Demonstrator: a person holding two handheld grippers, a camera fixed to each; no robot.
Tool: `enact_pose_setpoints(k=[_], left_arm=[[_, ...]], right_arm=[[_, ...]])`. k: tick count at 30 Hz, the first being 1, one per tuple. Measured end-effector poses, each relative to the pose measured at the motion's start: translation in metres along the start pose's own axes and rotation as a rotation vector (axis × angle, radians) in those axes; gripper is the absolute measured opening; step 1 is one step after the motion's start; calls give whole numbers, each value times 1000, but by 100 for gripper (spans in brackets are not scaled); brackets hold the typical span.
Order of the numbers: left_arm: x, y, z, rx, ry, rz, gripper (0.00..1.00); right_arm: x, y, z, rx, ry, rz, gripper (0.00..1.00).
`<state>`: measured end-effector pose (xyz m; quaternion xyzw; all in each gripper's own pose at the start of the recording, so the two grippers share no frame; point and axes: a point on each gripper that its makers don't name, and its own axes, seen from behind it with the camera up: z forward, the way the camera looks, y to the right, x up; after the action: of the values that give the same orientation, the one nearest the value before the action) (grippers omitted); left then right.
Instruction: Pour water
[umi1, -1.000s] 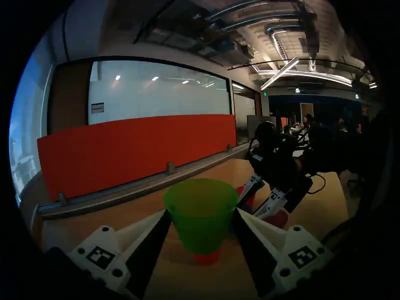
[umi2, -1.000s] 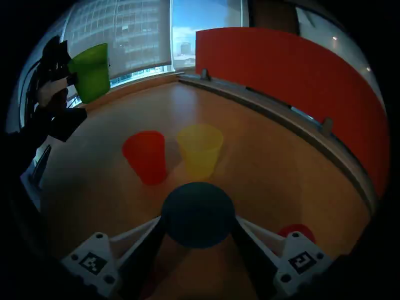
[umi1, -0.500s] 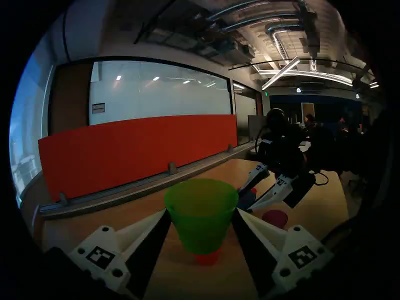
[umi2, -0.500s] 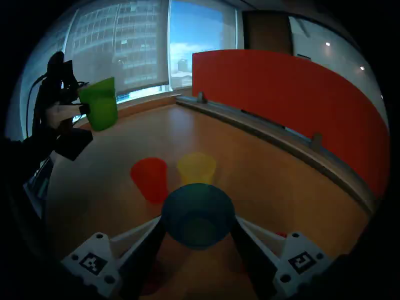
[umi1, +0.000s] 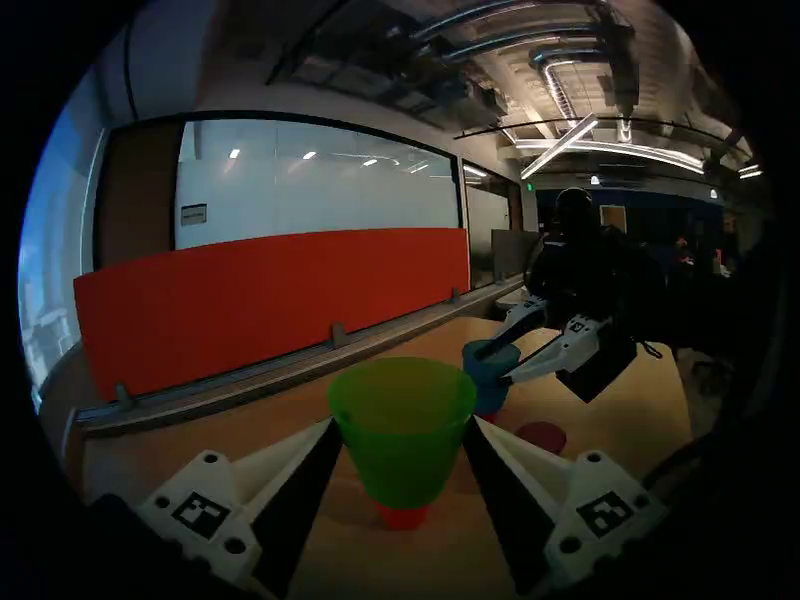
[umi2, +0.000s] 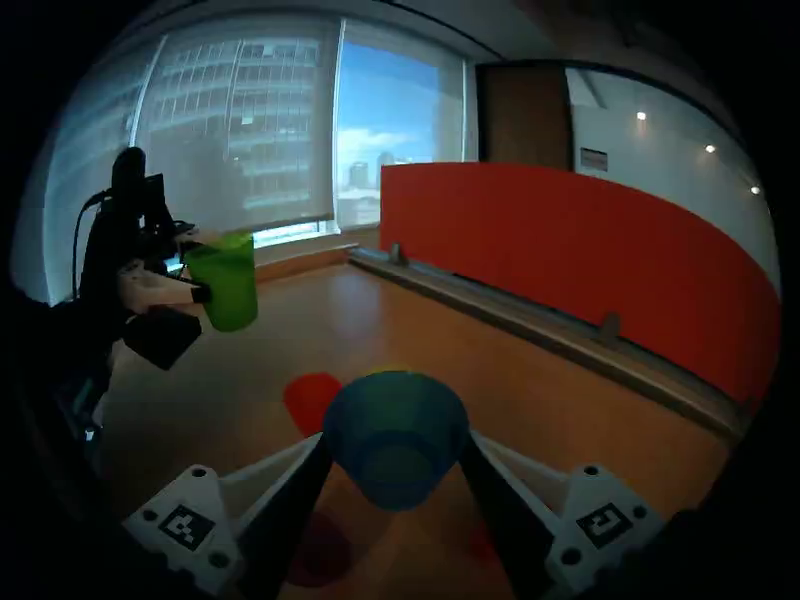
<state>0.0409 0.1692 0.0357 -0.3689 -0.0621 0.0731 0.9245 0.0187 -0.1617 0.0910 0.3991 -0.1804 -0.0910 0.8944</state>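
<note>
My left gripper (umi1: 402, 428) is shut on a green cup (umi1: 402, 455), held upright above the wooden table (umi1: 320, 400). A red cup (umi1: 402, 516) peeks out below it. Farther off in the left gripper view, the right gripper (umi1: 512, 362) holds a blue cup (umi1: 488, 378) in the air. In the right gripper view, my right gripper (umi2: 395, 442) is shut on that blue cup (umi2: 395, 455), upright with its mouth toward the camera. A red cup (umi2: 310, 397) stands on the table behind it. At the left, the left gripper (umi2: 200, 292) holds the green cup (umi2: 226, 281).
A red partition (umi1: 270, 295) with a metal rail (umi1: 300, 365) runs along the table's far edge. A small red round thing (umi1: 541, 436) lies on the table at the right. Windows (umi2: 250, 140) stand behind the hand that holds the left gripper. Red patches (umi2: 320, 548) show on the table below the blue cup.
The right gripper has risen with the blue cup and tipped level, so the red and yellow cups dropped behind it. The left gripper with the green cup has barely moved.
</note>
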Motion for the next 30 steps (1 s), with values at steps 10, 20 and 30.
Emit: enact_pose_setpoints(k=[10,20,30], left_arm=[[5,12,1,-7,31,-11,84],[12,21,4,-25,62,-38,83],[17,24,5,-34,68,-35,84]], right_arm=[[30,-3,-15,0,105,3,89],[66,-8,-29,5,199,-21,89],[97,-13,-39,12,281,-24,89]])
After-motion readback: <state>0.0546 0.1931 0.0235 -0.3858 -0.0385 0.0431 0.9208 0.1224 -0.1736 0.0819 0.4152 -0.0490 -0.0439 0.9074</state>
